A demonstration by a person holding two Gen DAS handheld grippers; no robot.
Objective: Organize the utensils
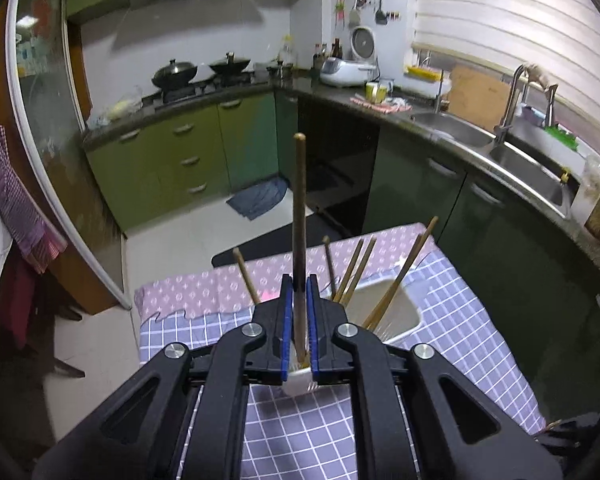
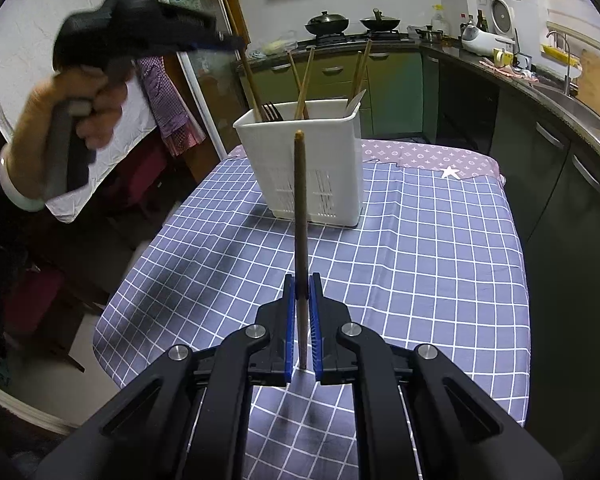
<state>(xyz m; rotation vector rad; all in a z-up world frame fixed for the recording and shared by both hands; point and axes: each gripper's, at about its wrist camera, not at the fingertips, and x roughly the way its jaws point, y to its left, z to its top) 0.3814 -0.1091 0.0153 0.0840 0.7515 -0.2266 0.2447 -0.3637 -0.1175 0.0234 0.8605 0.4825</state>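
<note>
A white slotted plastic utensil caddy [image 2: 300, 160] is set on the blue checked tablecloth [image 2: 420, 280]. A thin, stiff, light wooden chopstick [image 2: 300, 216] is clamped near its lower end by the right gripper [image 2: 301, 320], angled downward. Another dark wooden chopstick [image 1: 299, 220] is clamped likewise by the left gripper [image 1: 299, 320], just above the caddy; slipping is judged likely.

We see green cabinets [image 1: 204, 148] under a dark worktop [image 1: 340, 92], two woks on the hob [image 1: 204, 80], a steel sink [image 1: 496, 148] below a pale window blind [image 1: 500, 12], and a light tiled floor [image 1: 188, 240].
</note>
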